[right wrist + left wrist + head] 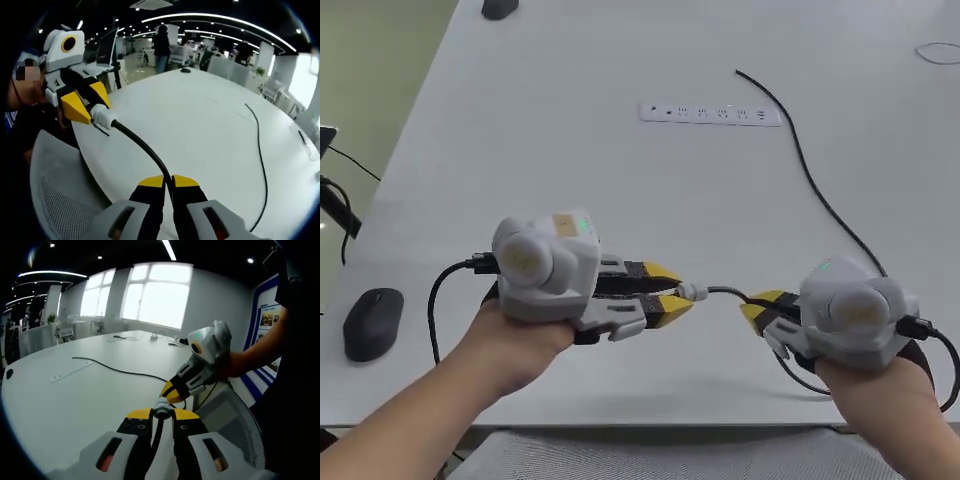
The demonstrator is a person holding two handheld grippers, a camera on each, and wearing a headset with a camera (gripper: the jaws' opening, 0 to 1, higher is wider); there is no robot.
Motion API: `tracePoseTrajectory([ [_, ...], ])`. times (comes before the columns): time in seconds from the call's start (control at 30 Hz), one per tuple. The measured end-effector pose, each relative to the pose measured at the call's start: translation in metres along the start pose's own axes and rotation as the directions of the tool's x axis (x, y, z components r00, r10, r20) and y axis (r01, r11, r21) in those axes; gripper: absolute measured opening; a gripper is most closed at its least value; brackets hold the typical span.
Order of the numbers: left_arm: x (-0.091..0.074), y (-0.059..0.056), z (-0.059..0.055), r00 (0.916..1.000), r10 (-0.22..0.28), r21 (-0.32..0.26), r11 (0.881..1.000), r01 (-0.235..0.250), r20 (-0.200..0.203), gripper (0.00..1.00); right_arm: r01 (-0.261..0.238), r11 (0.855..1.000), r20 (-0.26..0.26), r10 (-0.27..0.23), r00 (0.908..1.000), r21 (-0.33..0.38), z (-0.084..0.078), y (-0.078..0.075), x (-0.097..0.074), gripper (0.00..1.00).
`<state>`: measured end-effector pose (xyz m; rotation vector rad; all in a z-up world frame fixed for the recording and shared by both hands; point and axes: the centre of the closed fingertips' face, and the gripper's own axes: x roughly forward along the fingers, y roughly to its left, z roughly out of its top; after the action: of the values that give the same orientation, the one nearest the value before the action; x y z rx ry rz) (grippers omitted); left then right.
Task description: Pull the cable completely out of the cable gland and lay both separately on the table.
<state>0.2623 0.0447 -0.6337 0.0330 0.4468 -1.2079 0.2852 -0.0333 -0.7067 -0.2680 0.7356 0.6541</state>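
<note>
Head view: left gripper (675, 291) clenched on cable gland (692, 292); right gripper (757, 306) clenched on cable (725, 291). Cable seated in gland, spanning both grippers, held over near edge of table (620, 190).

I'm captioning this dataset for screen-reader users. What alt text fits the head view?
Above a white table, the left gripper is shut on a white cable gland while the right gripper is shut on the black cable running out of it. A power strip and a mouse lie on the table.
</note>
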Motion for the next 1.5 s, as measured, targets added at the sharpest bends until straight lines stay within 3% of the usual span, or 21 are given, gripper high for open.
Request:
tracePoseTrajectory([
  [0.27,0.000,-0.001,-0.001,1.0000,-0.004,-0.003,1.000,0.004,-0.002,0.15,-0.001,0.994,-0.017,0.003,0.9999,0.111,-0.015,-0.004,0.001,0.00],
  [0.6,0.002,-0.001,-0.001,1.0000,-0.006,-0.004,1.000,0.006,-0.006,0.15,-0.012,0.995,-0.006,0.013,0.9999,0.100,-0.017,-0.002,-0.001,0.00],
  [0.9,0.001,0.000,-0.004,0.9999,-0.014,-0.015,1.000,0.014,-0.009,0.15,-0.017,1.000,0.005,0.017,0.9998,-0.026,-0.014,0.000,-0.007,0.02],
  [1.07,0.000,0.001,-0.004,0.9997,-0.024,-0.011,1.000,0.023,-0.011,0.15,-0.039,0.994,0.064,0.045,0.9969,-0.098,0.008,0.009,-0.019,0.13],
  [1.23,-0.001,0.001,-0.002,0.9996,-0.026,-0.015,1.000,0.026,-0.006,0.15,-0.063,0.965,0.098,0.091,0.9911,-0.255,0.034,0.026,-0.026,0.16],
  [1.33,-0.001,0.001,-0.001,0.9996,-0.027,-0.013,1.000,0.027,-0.001,0.15,-0.070,0.928,0.077,0.105,0.9915,-0.366,0.045,0.038,-0.025,0.17],
  [1.5,-0.001,0.000,-0.001,0.9996,-0.028,-0.009,1.000,0.028,-0.003,0.15,-0.081,0.896,0.049,0.114,0.9923,-0.436,0.050,0.049,-0.020,0.14],
])
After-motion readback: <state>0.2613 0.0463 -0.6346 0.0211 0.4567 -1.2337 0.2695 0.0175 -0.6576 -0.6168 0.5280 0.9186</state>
